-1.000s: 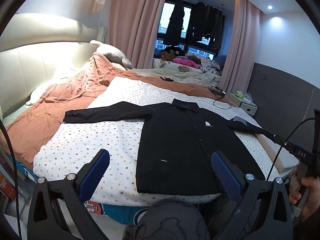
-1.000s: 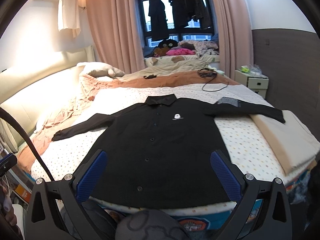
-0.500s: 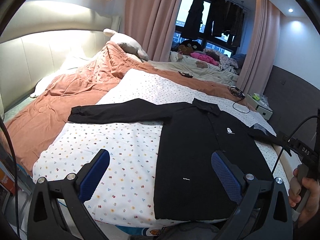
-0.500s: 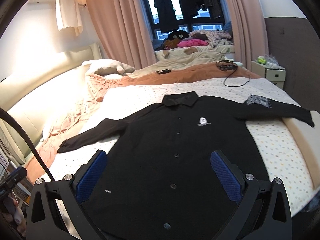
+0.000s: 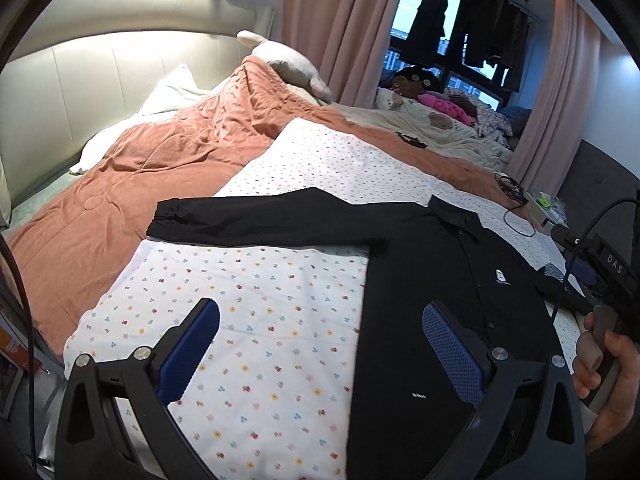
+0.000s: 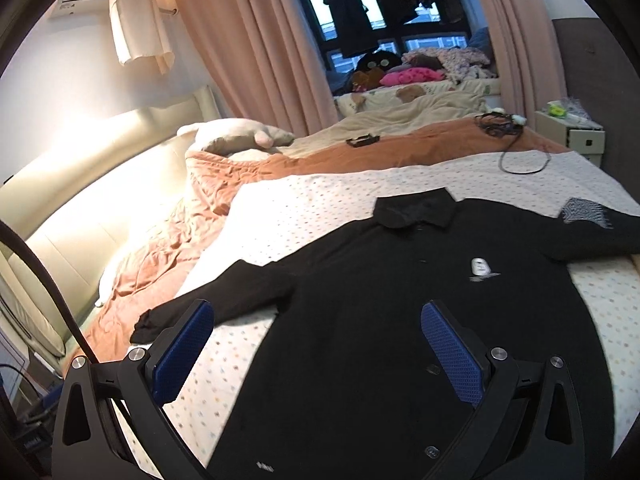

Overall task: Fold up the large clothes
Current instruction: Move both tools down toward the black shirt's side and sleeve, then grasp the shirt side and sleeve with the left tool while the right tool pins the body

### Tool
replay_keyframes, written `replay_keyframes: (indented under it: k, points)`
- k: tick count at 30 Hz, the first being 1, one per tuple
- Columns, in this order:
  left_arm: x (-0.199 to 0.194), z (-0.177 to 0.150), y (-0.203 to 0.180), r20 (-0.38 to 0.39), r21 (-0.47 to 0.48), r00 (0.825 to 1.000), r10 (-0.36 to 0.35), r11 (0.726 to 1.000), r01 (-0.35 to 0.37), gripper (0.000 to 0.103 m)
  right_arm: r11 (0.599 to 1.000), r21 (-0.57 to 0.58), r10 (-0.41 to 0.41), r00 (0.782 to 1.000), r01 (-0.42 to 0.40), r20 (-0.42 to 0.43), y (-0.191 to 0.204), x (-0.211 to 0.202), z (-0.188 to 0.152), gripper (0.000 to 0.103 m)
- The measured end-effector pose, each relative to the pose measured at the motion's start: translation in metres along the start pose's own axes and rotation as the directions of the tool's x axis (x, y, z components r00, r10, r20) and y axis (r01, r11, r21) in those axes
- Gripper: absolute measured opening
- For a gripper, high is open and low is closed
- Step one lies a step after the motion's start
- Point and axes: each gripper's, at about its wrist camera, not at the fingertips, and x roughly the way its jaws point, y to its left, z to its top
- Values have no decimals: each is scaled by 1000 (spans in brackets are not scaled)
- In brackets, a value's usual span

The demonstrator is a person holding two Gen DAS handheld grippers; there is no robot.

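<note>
A black long-sleeved button shirt [image 5: 432, 300] lies flat, front up, on a dotted white sheet [image 5: 260, 320], collar toward the window and both sleeves spread out. Its left sleeve [image 5: 256, 216] reaches toward the orange duvet. My left gripper [image 5: 320, 356] hovers open above the sheet at the shirt's left side edge. My right gripper [image 6: 316, 352] hovers open over the shirt's [image 6: 400, 312] lower body, holding nothing. A hand [image 5: 604, 364] holding the right gripper's handle shows at the right edge of the left wrist view.
An orange duvet [image 5: 160, 168] and pillows [image 5: 288, 64] lie left of the sheet by the padded headboard. A black cable [image 6: 516, 152] and a small dark object [image 6: 362, 141] lie farther up the bed. A white nightstand [image 6: 576, 132] stands at the right.
Both grippers have moved forward and lower over the bed, closer to the shirt. The left view has swung toward the left sleeve. Both stay open.
</note>
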Motion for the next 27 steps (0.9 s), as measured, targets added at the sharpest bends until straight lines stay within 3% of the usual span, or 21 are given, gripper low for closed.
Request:
replay_keyframes:
  k: [5, 14, 21, 27]
  points:
    - [26, 15, 20, -11, -26, 1000, 29, 999, -29, 103, 998, 37, 47, 998, -46, -33, -6, 37, 18, 103]
    - [74, 38, 59, -23, -82, 993, 120, 989, -121, 103, 999, -9, 36, 995, -37, -96, -8, 102, 47, 103]
    - [115, 55, 93, -57, -165, 991, 123, 978, -130, 103, 999, 18, 43, 986, -41, -162, -14, 148, 67, 103]
    - [157, 62, 136, -106, -317, 989, 107, 939, -135, 86, 998, 35, 61, 978, -55, -201, -18, 179, 78, 103]
